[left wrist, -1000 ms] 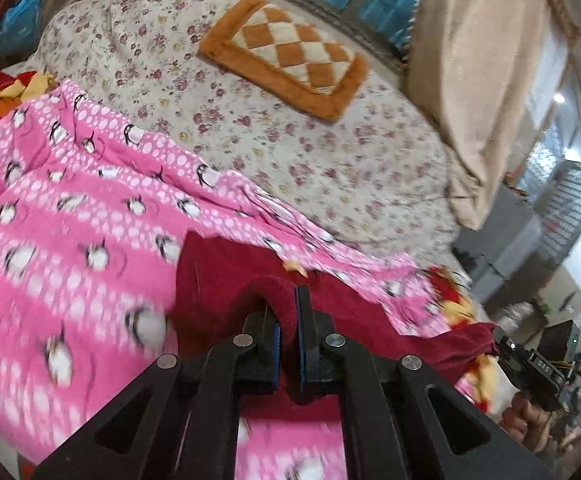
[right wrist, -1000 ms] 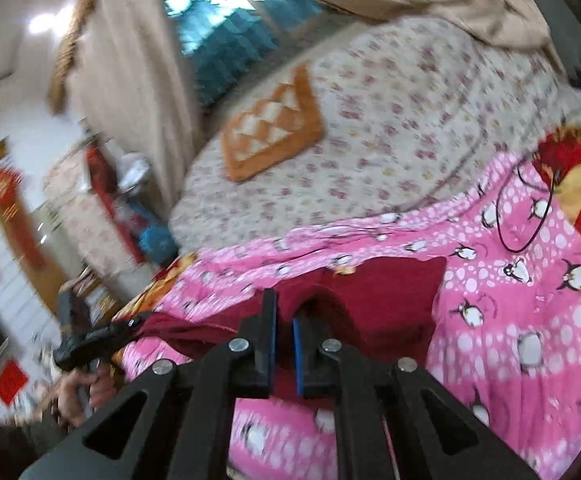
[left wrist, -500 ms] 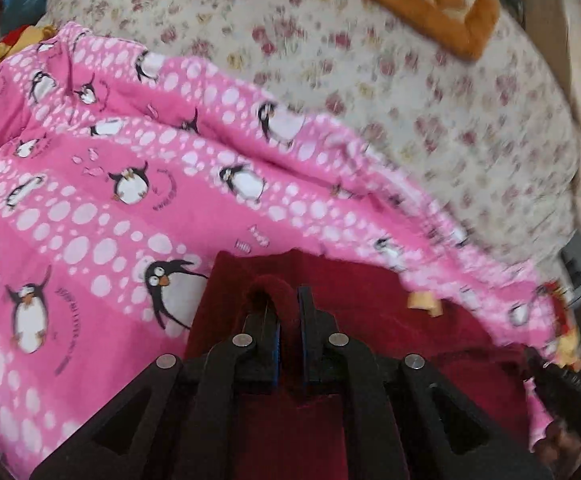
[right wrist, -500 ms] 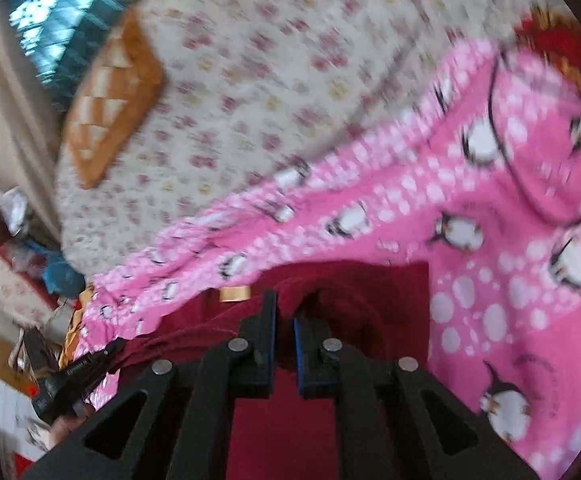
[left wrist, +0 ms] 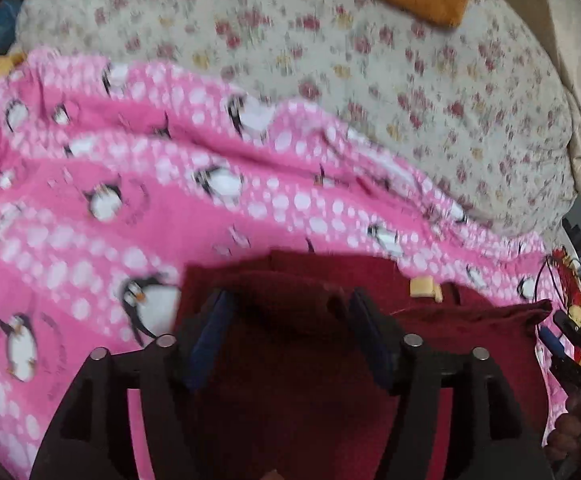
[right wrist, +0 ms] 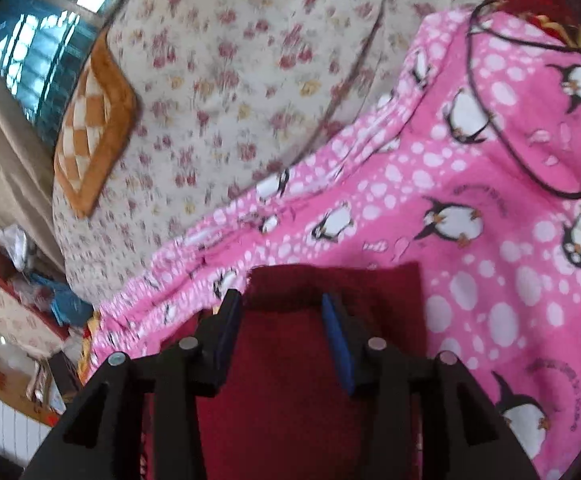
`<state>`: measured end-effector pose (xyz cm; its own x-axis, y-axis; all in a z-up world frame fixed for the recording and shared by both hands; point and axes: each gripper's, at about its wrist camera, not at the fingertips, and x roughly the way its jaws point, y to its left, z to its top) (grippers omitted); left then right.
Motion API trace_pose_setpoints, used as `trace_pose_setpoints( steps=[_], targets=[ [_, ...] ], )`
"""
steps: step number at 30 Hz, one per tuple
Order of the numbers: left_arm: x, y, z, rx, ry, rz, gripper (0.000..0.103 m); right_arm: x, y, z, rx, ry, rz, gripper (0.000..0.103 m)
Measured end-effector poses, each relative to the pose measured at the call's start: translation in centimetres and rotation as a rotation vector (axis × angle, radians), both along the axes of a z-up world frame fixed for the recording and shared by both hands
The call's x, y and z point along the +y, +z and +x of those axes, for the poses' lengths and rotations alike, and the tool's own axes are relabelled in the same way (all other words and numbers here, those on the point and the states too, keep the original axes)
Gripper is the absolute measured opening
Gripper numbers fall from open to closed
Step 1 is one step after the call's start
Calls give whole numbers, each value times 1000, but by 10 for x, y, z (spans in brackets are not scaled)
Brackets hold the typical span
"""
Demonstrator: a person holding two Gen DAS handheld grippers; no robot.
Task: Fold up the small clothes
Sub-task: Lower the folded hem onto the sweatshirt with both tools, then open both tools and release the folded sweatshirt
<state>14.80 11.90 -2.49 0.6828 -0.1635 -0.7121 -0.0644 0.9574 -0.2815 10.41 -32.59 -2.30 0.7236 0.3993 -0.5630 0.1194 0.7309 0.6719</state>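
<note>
A dark red garment (left wrist: pixel 290 360) lies on the pink penguin blanket (left wrist: pixel 90 208). My left gripper (left wrist: pixel 290 304) is open, its jaws wide apart over the garment's left folded edge, with a hump of cloth between them. A small yellow label (left wrist: pixel 424 288) shows on the garment. In the right wrist view my right gripper (right wrist: pixel 280 304) is open too, jaws apart over the garment's (right wrist: pixel 290 380) right edge. The right gripper also shows at the lower right edge of the left wrist view (left wrist: pixel 562 340), beside the garment's far corner.
The pink blanket (right wrist: pixel 470 240) covers a floral bedspread (left wrist: pixel 330 60). An orange checked cushion (right wrist: pixel 94 120) lies further back. A thin black loop of cord (right wrist: pixel 530 120) rests on the blanket to the right. Beige curtains and a window stand behind.
Both grippers were shut on the red garment, carried it forward and down onto the blanket, and have now opened and let it go.
</note>
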Motion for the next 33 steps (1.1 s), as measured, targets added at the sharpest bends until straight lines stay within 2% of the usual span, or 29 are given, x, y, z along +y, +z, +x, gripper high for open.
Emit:
trace_pose_setpoints(
  steps=[1, 2, 5, 7, 8, 10, 13, 14, 15, 16, 17, 18, 19, 21, 24, 27, 29, 31, 33],
  targets=[
    [1, 8, -4, -38, 35, 52, 85, -4, 3, -3, -6, -25, -9, 43],
    [4, 16, -8, -84, 66, 90, 90, -8, 7, -6, -16, -49, -27, 43],
    [10, 32, -18, -179, 130, 140, 90, -11, 22, -13, -59, -96, -112, 43],
    [5, 36, -18, -205, 91, 98, 90, 6, 37, -8, -100, -59, -239, 41],
    [-1, 36, -14, -198, 51, 73, 90, 14, 40, -6, -111, -28, -279, 31],
    [-17, 30, -5, -164, -22, 43, 90, 50, 47, 8, -115, 79, -415, 21],
    [-32, 13, 20, -74, -36, 60, 86, 83, 39, 32, -40, 154, -515, 20],
    [-33, 1, 32, -12, -34, 74, 76, 87, 31, 41, 2, 160, -540, 20],
    [-33, -10, 41, 39, -26, 96, 69, 88, 19, 51, 54, 160, -555, 20],
    [-31, -20, 47, 88, -21, 116, 68, 88, 10, 57, 91, 156, -564, 20],
    [-27, -39, 58, 176, -20, 128, 68, 84, -4, 66, 147, 150, -572, 20],
    [-24, -48, 63, 219, -27, 115, 68, 75, -24, 76, 217, 143, -560, 20],
    [-23, -52, 67, 230, -32, 112, 70, 71, -32, 80, 243, 144, -538, 15],
    [-29, -52, 72, 235, -32, 166, 72, 64, -38, 87, 242, 156, -497, 14],
    [-37, -53, 70, 228, -39, 210, 73, 72, -38, 85, 234, 184, -553, 16],
    [-34, -53, 68, 222, -52, 173, 73, 72, -37, 84, 221, 207, -539, 22],
    [-32, -49, 62, 195, -72, 131, 71, 73, -36, 83, 196, 238, -502, 40],
    [-26, -37, 46, 129, -86, 66, 55, 70, -26, 74, 155, 223, -485, 40],
    [-27, -22, 25, 83, -98, 47, 51, 73, -6, 55, 107, 194, -507, 40]
  ],
)
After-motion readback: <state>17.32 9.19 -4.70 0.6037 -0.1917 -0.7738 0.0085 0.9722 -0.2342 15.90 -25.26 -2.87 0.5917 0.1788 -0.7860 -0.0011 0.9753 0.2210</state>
